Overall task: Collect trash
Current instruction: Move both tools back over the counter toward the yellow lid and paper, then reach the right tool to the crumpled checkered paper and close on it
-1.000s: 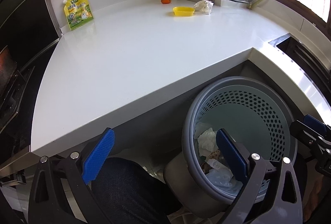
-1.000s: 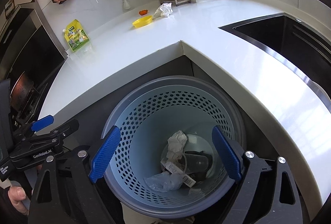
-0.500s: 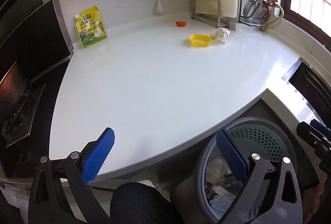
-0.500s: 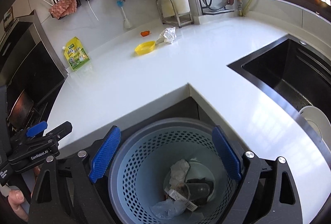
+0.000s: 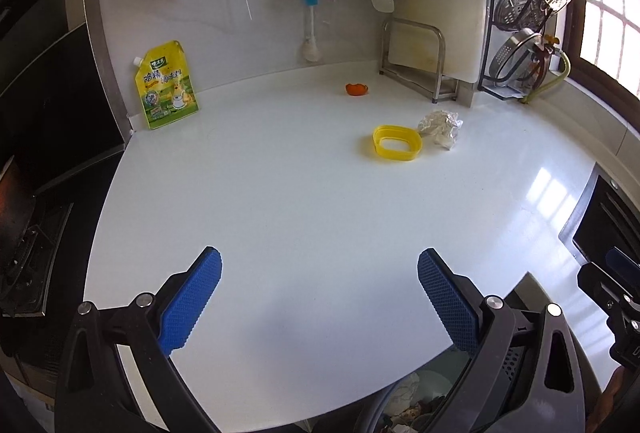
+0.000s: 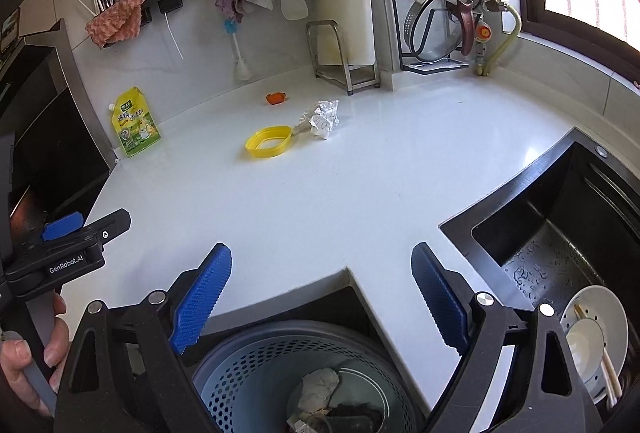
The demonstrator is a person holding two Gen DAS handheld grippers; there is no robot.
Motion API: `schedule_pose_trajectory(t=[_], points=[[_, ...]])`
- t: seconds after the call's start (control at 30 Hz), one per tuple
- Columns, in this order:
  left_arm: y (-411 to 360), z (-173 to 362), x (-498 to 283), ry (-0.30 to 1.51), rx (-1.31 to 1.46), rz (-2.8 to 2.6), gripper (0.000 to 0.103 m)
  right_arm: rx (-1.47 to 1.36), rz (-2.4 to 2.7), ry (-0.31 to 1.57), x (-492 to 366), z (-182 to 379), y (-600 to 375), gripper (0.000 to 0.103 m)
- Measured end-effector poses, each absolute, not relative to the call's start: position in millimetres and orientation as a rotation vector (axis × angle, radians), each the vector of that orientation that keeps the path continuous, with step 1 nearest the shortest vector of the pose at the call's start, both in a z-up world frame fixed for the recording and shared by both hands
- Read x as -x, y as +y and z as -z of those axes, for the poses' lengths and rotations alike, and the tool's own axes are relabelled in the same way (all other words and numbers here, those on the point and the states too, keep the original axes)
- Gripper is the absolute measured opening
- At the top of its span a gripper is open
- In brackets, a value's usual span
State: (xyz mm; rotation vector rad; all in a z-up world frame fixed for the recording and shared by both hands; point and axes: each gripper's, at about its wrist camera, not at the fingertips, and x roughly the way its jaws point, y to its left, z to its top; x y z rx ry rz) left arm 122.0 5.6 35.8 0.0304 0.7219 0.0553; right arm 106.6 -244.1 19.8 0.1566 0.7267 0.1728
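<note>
Both grippers hang with their blue-padded jaws spread wide and nothing between them: the left gripper is over bare white countertop, the right gripper over the counter's inner corner, with the trash basket below it. That basket, a perforated blue liner in a grey outer bin, sits under the counter edge and holds crumpled paper and some dark scraps. On the counter, well ahead of both grippers, lie three loose pieces. A yellow oval lid ring lies flat with its open side up; in the left wrist view its long axis runs roughly left to right. Just beside its right end is a crumpled wad of foil and paper; whether they touch is not clear. Farther back, near the wall and apart from those two, is a small orange scrap. A yellow-green spouted pouch stands upright against the backsplash at the left, spout at its upper left corner. At the right, the dark sink holds a white bowl with chopsticks. A hand grips the left gripper's handle at the edge of the right wrist view.
</note>
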Motion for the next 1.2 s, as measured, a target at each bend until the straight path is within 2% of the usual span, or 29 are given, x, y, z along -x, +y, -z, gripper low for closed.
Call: schedule_pose_trajectory(t=[0.87,1.2], points=[[-13.6,-14.0,-274.8,0.724,0.019,-0.106,0.097,-0.199,-0.215,0.788,-312.7,1.8,-237.7,0.087],[-14.8,-6.8,-292.9,0.722,0.026,-0.11,0.097,-0.181,-0.2,0.842,-379.1,22.2,-222.4,0.087]])
